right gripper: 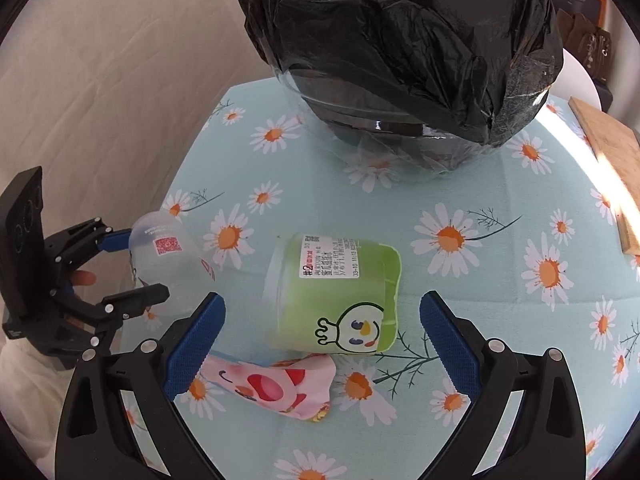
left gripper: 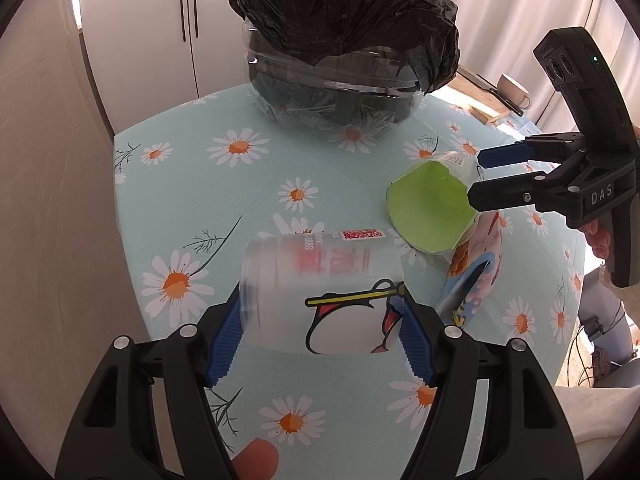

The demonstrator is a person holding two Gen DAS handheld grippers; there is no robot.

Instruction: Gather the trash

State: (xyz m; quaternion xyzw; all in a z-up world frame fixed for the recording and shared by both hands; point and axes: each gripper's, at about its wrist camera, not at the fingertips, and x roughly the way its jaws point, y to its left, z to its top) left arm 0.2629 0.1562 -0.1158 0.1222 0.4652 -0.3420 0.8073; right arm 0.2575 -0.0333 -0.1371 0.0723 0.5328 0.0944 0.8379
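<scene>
Green cup (right gripper: 336,300) label "#2"; right claw (left gripper: 476,178) "DAS"
</scene>
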